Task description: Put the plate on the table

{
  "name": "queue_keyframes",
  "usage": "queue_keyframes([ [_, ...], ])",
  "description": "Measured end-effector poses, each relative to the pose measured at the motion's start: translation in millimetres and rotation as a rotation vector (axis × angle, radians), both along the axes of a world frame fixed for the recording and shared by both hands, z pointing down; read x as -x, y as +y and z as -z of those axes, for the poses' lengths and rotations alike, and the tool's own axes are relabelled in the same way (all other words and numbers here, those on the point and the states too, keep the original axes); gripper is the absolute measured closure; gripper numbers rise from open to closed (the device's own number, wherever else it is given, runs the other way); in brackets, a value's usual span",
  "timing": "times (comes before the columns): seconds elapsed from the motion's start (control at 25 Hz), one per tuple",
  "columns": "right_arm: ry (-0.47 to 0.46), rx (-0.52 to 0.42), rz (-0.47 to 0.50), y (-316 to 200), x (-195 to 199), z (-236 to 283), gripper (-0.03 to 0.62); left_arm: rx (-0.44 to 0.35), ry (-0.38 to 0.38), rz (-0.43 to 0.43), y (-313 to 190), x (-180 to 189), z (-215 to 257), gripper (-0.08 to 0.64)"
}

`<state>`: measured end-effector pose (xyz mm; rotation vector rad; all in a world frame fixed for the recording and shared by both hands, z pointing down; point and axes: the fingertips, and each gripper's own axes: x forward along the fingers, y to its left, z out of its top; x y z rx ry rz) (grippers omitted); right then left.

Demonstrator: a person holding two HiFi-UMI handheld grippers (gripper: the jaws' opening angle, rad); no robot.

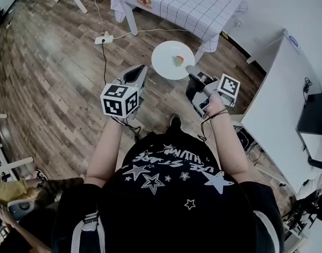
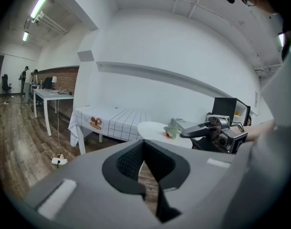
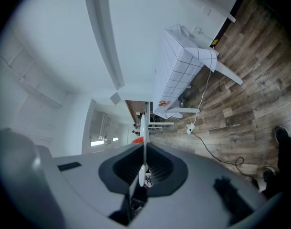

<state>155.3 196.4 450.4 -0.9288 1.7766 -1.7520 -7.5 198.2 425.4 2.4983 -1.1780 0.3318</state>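
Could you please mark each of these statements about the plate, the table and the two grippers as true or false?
1. The right gripper grips the white plate by its rim. True.
2. The plate rests on the table with the checked cloth. False: it is held in the air over the wooden floor, short of the table.
3. The plate is bare. False: a small red and green item lies on it.
4. The left gripper holds nothing. True.
5. A power strip lies on the floor near the table. True.
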Motion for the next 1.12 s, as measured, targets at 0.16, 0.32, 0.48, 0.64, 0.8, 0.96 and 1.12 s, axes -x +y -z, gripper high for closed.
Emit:
queue_keyframes([
  [0.16,-0.001,-0.001,0.019,-18.7,-18.0,-0.5,0.569,-0.007,-0.008,0.021,-15.4,-18.5,2.4,0.551],
  [0.32,-0.010,-0.005,0.035,-34.8,-35.8,0.6,0.569,-0.016,-0.020,0.034,-27.2,-37.1,4.6,0.551],
  [0.48,-0.008,-0.010,0.064,-48.4,-50.1,-0.8,0.569,-0.015,-0.029,0.058,-33.6,-49.6,3.4,0.551],
  [0.64,-0.022,-0.008,0.085,-57.5,-56.6,-3.0,0.569,-0.023,-0.038,0.091,-35.7,-53.1,5.6,0.551],
  [0.8,-0.025,-0.003,0.095,-64.1,-58.9,-7.7,0.569,-0.014,-0.044,0.119,-35.0,-50.7,3.2,0.551],
  [0.96,-0.024,0.003,0.102,-72.4,-51.5,-7.9,0.569,-0.001,-0.048,0.134,-39.4,-40.9,0.7,0.551],
  [1.12,-0.019,0.002,0.100,-80.7,-45.8,-7.2,0.569,-0.002,-0.037,0.123,-51.9,-38.1,-2.4,0.551],
])
